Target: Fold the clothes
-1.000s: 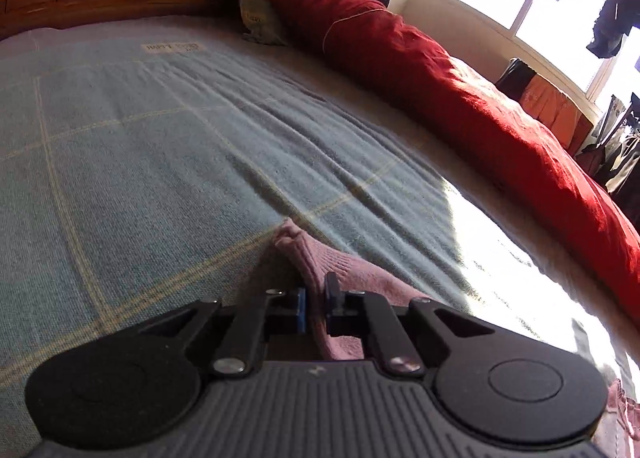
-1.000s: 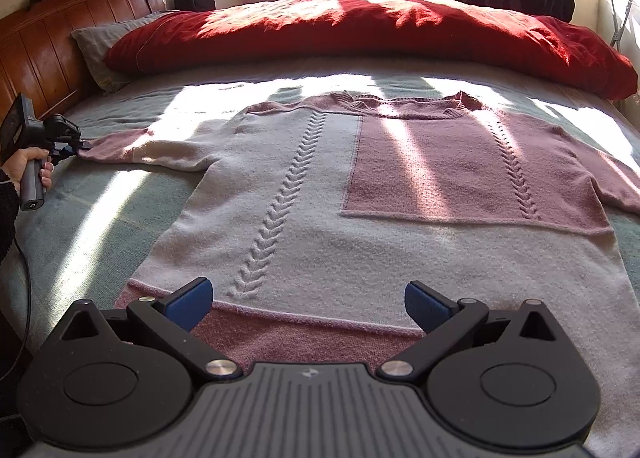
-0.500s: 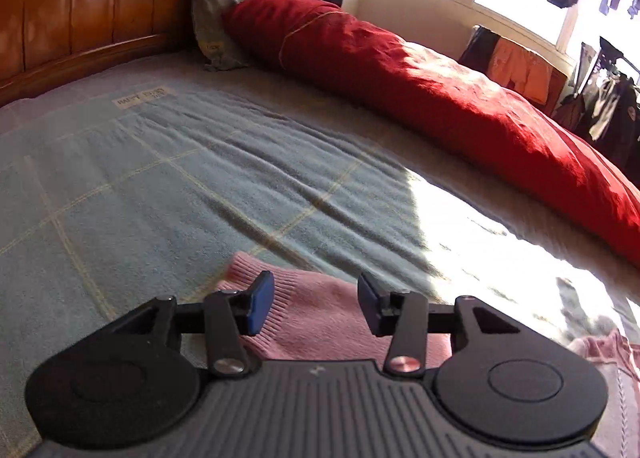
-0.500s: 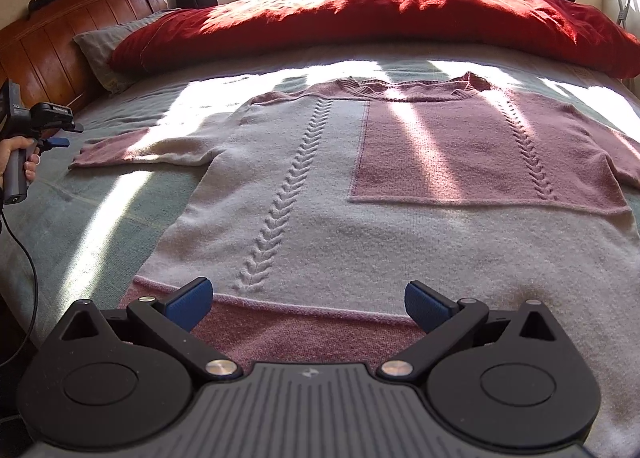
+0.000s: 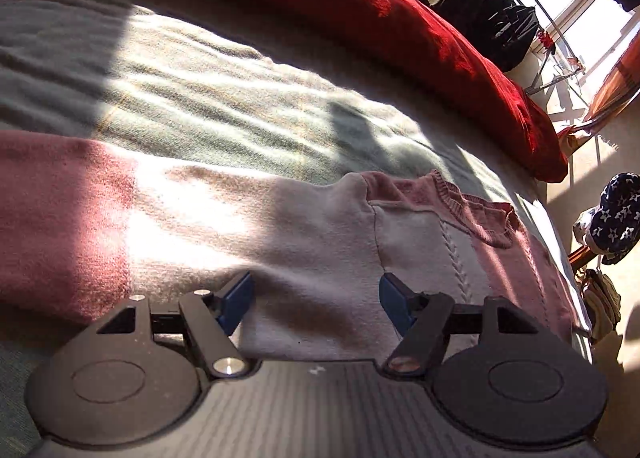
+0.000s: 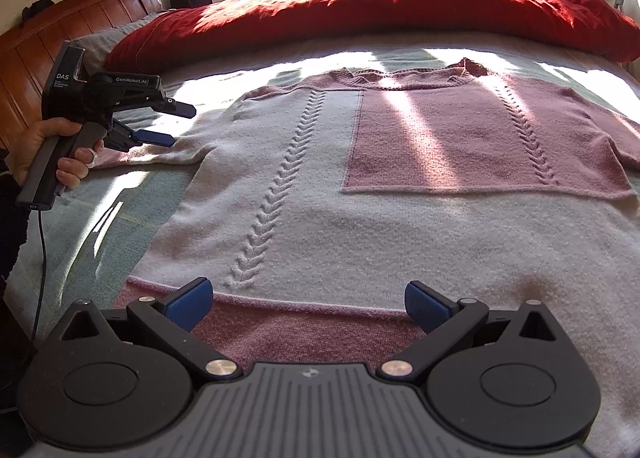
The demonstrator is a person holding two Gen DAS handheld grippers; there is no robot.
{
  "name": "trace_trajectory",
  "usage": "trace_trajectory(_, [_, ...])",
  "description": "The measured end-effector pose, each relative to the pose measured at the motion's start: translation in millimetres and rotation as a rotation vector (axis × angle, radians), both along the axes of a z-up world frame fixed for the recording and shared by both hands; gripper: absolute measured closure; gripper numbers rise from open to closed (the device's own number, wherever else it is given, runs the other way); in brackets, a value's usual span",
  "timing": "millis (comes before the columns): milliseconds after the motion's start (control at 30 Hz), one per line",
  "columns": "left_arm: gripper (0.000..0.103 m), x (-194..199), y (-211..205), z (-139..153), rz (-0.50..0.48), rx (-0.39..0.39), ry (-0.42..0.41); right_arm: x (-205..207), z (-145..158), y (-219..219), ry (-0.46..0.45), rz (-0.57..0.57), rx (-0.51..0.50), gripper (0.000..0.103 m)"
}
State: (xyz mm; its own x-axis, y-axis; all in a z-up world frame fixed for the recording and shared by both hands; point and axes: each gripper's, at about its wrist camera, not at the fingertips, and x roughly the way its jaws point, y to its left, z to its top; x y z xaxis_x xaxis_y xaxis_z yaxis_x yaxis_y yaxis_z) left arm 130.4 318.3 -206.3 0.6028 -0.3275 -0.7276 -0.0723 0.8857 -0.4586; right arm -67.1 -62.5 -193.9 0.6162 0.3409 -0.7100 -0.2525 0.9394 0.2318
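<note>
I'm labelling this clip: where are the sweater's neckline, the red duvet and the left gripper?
sweater's neckline (image 6: 416, 78), right wrist view, on the ribbed collar.
red duvet (image 6: 360, 5), right wrist view, on its sunlit top.
left gripper (image 6: 182, 125), right wrist view, between its open fingertips.

The sweater (image 6: 304, 185) lies flat on the bed (image 6: 80, 234), neckline toward the rolled duvet (image 6: 360, 5) that runs across the bed behind it. The pillow (image 6: 94, 45) sits at the duvet's left end, against the headboard (image 6: 24, 57). The left hand-held gripper (image 6: 178, 125) hangs over the sweater's left sleeve; the right hand-held gripper (image 6: 308, 304) is over the sweater's hem.
</note>
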Motion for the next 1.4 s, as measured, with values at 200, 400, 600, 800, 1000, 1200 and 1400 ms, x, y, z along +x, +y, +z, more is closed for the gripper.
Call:
trace_trajectory(200, [0.032, -24, 59, 3, 0.193, 0.036, 0.030, 1, -3, -15, 0.005, -0.027, 0.020, 0.000])
trace_trajectory(400, [0.027, -18, 17, 24, 0.105, 0.076, -0.037, -1, -4, -22, 0.006, -0.039, 0.039, 0.000])
trace_trajectory(600, [0.024, 4, -34, 15, 0.000, 0.083, -0.050, -3, -5, -23, 0.006, -0.035, 0.036, 0.000])
trace_trajectory(800, [0.024, 31, -39, -5, 0.105, 0.252, -0.050, -4, -7, -32, 0.005, -0.042, 0.043, 0.000])
trace_trajectory(1000, [0.022, 31, -75, 19, 0.024, 0.187, -0.080, -8, -4, -41, -0.030, -0.049, 0.022, 0.000])
trace_trajectory(1200, [0.019, 48, -116, -4, -0.039, 0.062, -0.063, -5, -5, -57, -0.050, -0.072, 0.007, 0.000])
trace_trajectory(1400, [0.014, 87, -131, -14, 0.010, 0.158, -0.056, -3, -15, -73, -0.038, -0.076, 0.034, 0.000])
